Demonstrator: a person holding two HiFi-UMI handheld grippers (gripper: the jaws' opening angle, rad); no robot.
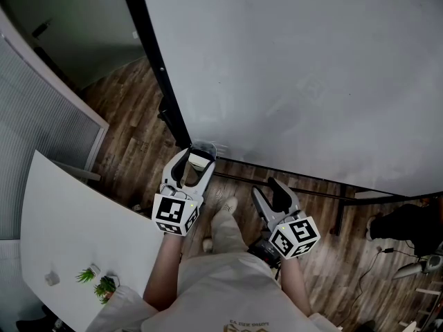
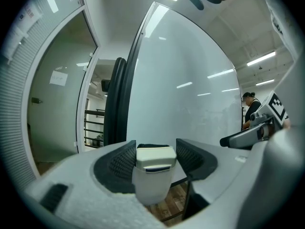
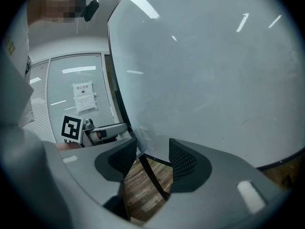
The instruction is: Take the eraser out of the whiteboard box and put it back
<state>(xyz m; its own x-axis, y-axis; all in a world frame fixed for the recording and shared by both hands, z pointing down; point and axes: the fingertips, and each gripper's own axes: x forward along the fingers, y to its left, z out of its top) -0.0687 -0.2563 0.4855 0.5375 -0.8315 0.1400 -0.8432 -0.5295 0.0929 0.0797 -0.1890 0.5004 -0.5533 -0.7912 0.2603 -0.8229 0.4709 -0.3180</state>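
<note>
Office meeting room, glass-walled.
Big whiteboard in a black frame, wood-look plank floor, white table with small potted plants. Partition with horizontal blinds, paper notice stuck on a blind-covered glass wall, strip lights in the ceiling. Another person stands beyond the board's far edge in the left gripper view.
</note>
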